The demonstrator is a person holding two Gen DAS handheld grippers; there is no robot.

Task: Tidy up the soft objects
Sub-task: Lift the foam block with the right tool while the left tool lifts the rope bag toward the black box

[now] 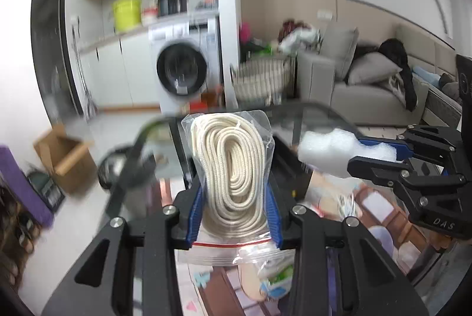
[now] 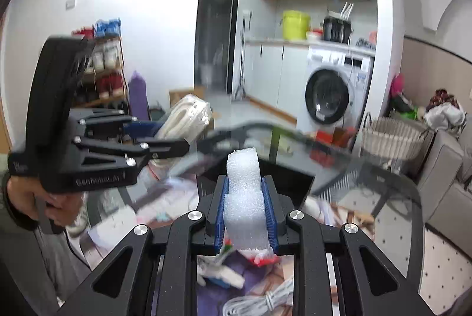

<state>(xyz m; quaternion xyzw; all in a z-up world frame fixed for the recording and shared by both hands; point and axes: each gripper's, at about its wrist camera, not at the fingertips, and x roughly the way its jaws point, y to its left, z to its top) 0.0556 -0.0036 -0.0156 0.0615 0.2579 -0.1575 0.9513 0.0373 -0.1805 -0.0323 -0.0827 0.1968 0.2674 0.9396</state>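
Observation:
My left gripper (image 1: 236,192) is shut on a clear zip bag of coiled cream rope (image 1: 233,168) and holds it up in the air. It also shows in the right wrist view (image 2: 165,136), with the rope bag (image 2: 185,121) sticking out past it. My right gripper (image 2: 244,204) is shut on a white foam piece (image 2: 243,192), held upright above the glass table. In the left wrist view the right gripper (image 1: 380,153) comes in from the right with the foam (image 1: 327,149).
A glass table edge (image 2: 295,133) lies below, with mixed small items and a white cable (image 2: 259,301) underneath. A woven basket (image 1: 261,78), grey sofa (image 1: 368,86), washing machine (image 1: 183,65) and cardboard box (image 1: 66,156) stand around.

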